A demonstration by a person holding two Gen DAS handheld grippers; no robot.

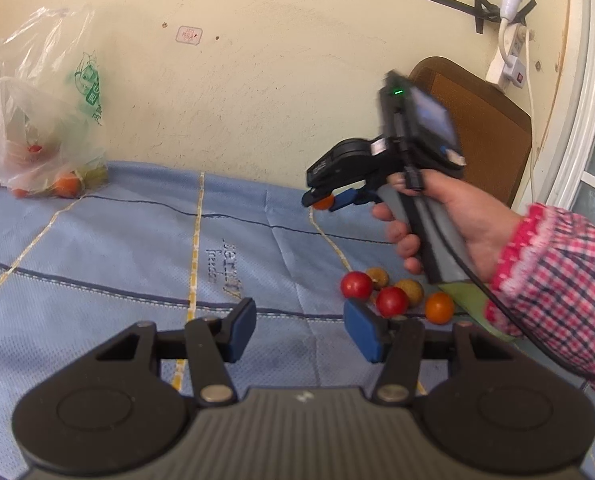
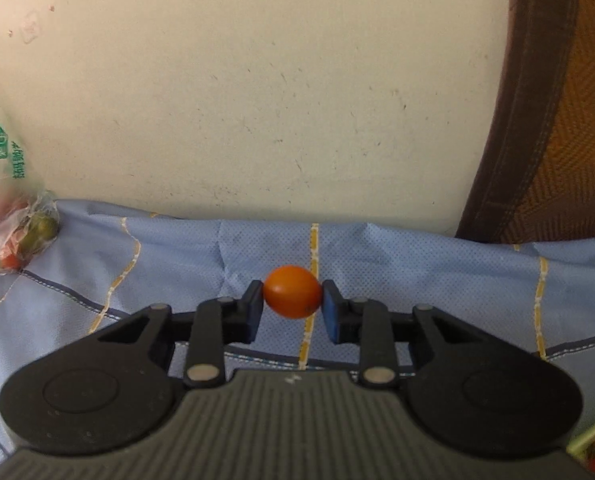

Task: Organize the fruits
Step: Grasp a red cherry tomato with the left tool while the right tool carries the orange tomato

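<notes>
My right gripper [image 2: 292,300] is shut on an orange cherry tomato [image 2: 292,292] and holds it above the blue cloth. The same gripper [image 1: 324,202] shows in the left wrist view, raised over the cloth with the orange tomato [image 1: 324,202] between its pads. My left gripper [image 1: 299,328] is open and empty, low over the cloth. Just right of it lies a small pile: two red tomatoes [image 1: 356,285], an orange tomato [image 1: 439,308] and two brown longans [image 1: 411,291].
A clear plastic bag [image 1: 37,132] with more fruit sits at the far left against the wall. A blue cloth [image 1: 137,248] covers the table. A brown chair back [image 1: 485,128] stands at the right. A green tray edge [image 2: 589,436] with a red tomato shows at lower right.
</notes>
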